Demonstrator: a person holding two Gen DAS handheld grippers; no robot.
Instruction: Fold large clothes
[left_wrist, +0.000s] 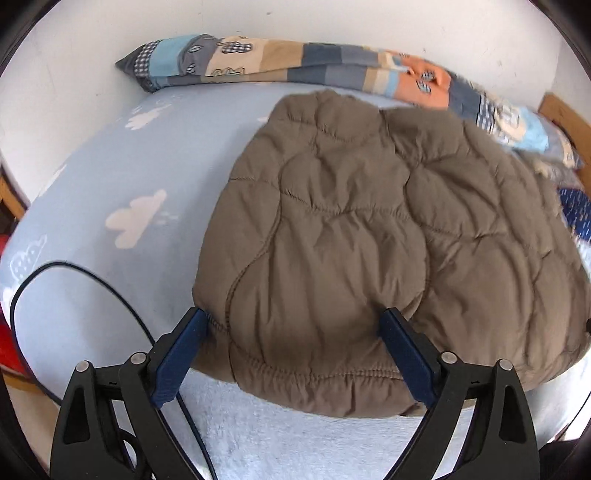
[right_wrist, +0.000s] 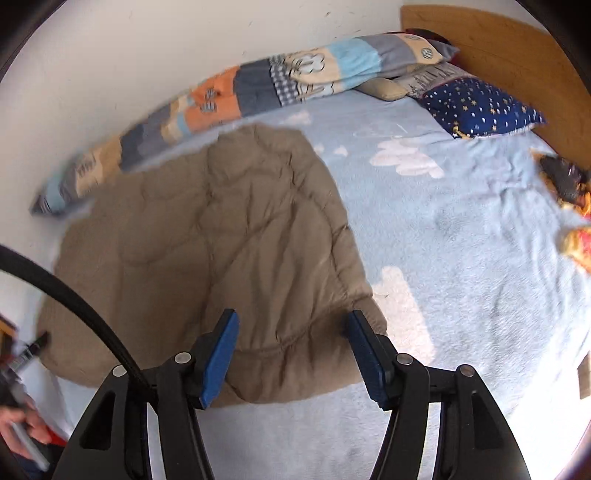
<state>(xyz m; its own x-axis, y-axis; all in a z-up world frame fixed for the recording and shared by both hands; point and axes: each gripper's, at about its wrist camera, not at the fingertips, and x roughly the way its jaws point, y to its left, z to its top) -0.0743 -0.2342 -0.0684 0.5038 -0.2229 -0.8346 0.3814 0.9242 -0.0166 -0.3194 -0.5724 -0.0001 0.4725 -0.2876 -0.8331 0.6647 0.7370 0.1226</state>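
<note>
Brown quilted jacket (left_wrist: 369, 229) lying flat on the blue cloud-print bed (left_wrist: 122, 177), bulky and apparently doubled over, far edge near the patchwork roll (left_wrist: 295, 62) along the wall, elastic hem toward both cameras. Left gripper (left_wrist: 295, 325) spread wide over the near left corner of the hem, fingers (left_wrist: 184, 354) straddling the padding, pressing on nothing. Right gripper (right_wrist: 291, 328) also apart, less widely, poised over the near right corner of the hem, nothing clamped. Likely trouble from here: puffy fill springing back and undoing any fold once let go; a pinch taking only the top layer, so the under layer drags and bunches; slick shell slipping from the pads on a shallow bite at the rounded hem. Black cable (left_wrist: 92, 280) trailing across the blanket just left of the jacket, liable to snag a finger or get folded into the cloth. A fold thrown too far could push the jacket against the roll at the wall. Motion blur in both views, so exact contact at the hem hard to judge. Count: one jacket, two grippers, one patchwork roll, one starry dark-blue pillow (right_wrist: 480, 107), one beige cushion (right_wrist: 384, 88) behind it, one cable on the bed, one small orange-and-dark item (right_wrist: 569, 192) at the right edge, identity unclear, several white clouds on the blanket.
</note>
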